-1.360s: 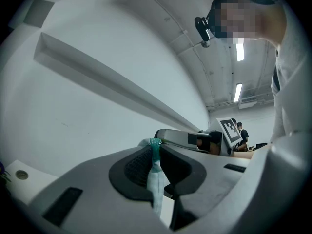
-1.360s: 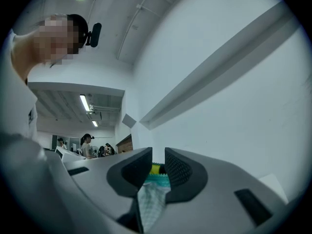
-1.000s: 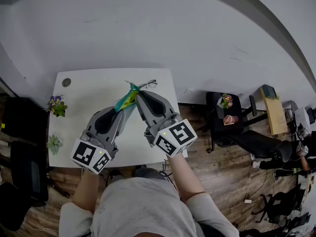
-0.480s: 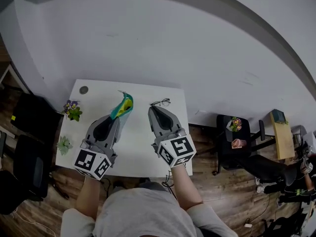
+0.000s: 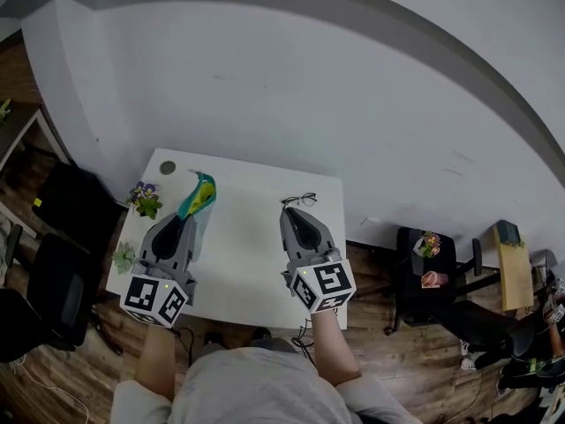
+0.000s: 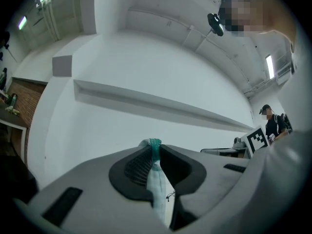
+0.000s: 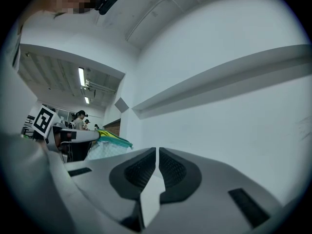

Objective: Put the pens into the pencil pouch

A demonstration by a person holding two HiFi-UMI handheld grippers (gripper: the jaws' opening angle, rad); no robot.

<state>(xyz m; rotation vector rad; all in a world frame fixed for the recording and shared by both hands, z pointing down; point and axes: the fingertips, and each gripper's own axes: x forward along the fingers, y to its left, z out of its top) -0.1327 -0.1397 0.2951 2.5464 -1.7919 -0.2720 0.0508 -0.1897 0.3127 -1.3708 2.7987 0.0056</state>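
The pencil pouch (image 5: 198,194), teal with yellow, hangs in the air over the left part of the white table (image 5: 252,254). My left gripper (image 5: 189,219) is shut on its edge; in the left gripper view the teal fabric (image 6: 155,152) is pinched between the dark pads. My right gripper (image 5: 297,212) is held level over the table's right half, apart from the pouch, shut with nothing between its jaws (image 7: 157,155). From the right gripper view the pouch (image 7: 111,141) shows off to the left. No pen shows in any view.
A pair of glasses (image 5: 300,200) lies near the table's back edge. Two small potted plants (image 5: 144,199) (image 5: 124,256) sit along the table's left edge. Black chairs (image 5: 62,237) stand at the left, a stool (image 5: 430,256) at the right, a white wall behind.
The two grippers met at the pouch a second ago; now my left gripper has carried the pouch to the left, away from the right gripper, which stays shut and empty.
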